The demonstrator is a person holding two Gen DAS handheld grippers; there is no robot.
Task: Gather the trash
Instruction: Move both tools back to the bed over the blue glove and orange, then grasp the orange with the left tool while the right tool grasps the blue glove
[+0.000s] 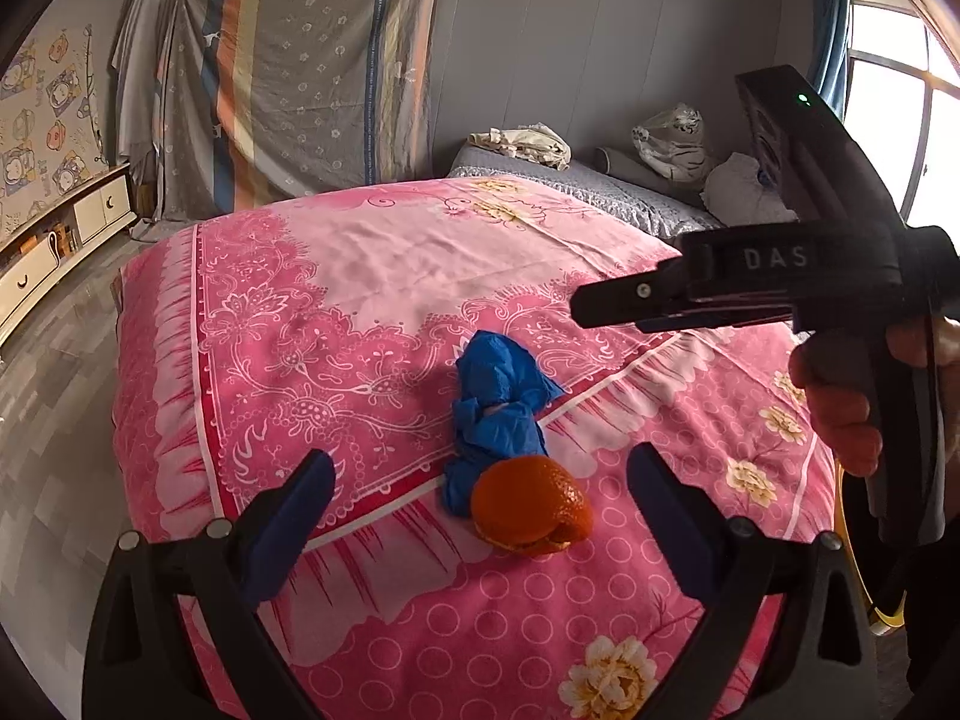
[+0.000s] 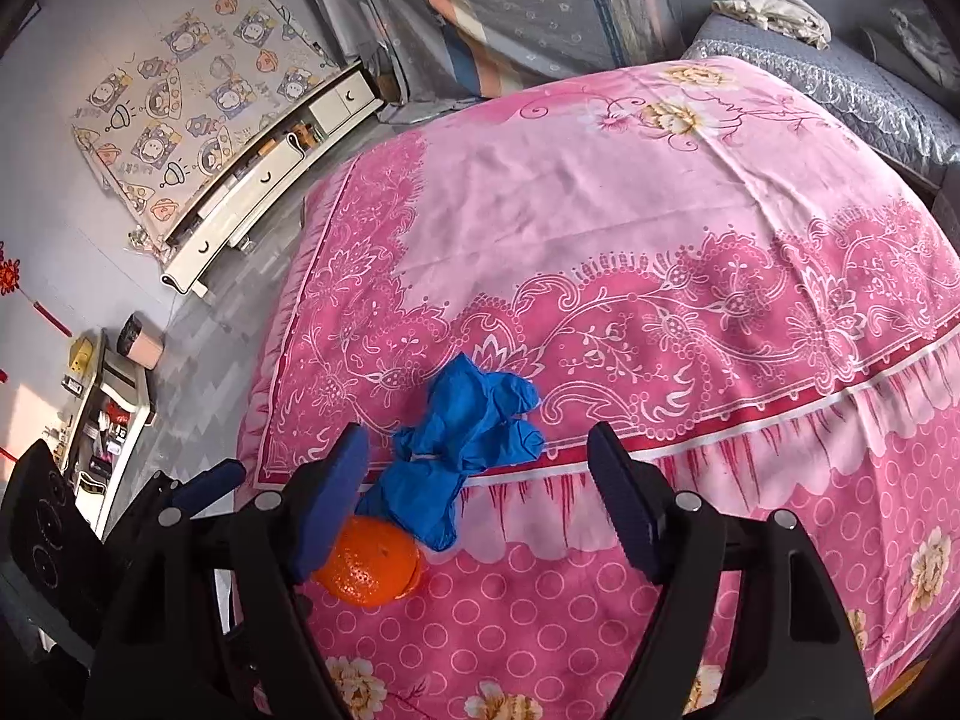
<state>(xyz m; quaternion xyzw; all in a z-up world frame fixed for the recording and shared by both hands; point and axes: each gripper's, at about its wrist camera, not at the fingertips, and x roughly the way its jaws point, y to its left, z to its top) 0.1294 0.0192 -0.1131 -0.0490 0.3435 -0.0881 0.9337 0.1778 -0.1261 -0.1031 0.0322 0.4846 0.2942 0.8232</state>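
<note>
Left wrist view: my left gripper (image 1: 480, 516) hangs over the pink quilt (image 1: 372, 276) with its jaws spread wide and nothing between the pads; the orange peel (image 1: 531, 513) lies on the quilt in the gap ahead of them, touching the near end of the crumpled blue glove (image 1: 492, 408). I judge this framing sets the peel up as the left side's pick. The right gripper (image 1: 606, 306) enters from the right, above the glove, carried by a hand (image 1: 840, 414); from this side I cannot tell its jaw state. Right wrist view: the right gripper (image 2: 480, 480) is also spread and empty, straddling the glove (image 2: 462, 444), the peel (image 2: 369, 564) partly behind its left finger. Only this view shows the floor, a low cabinet (image 2: 264, 180), and the left tool's body at the lower left.
</note>
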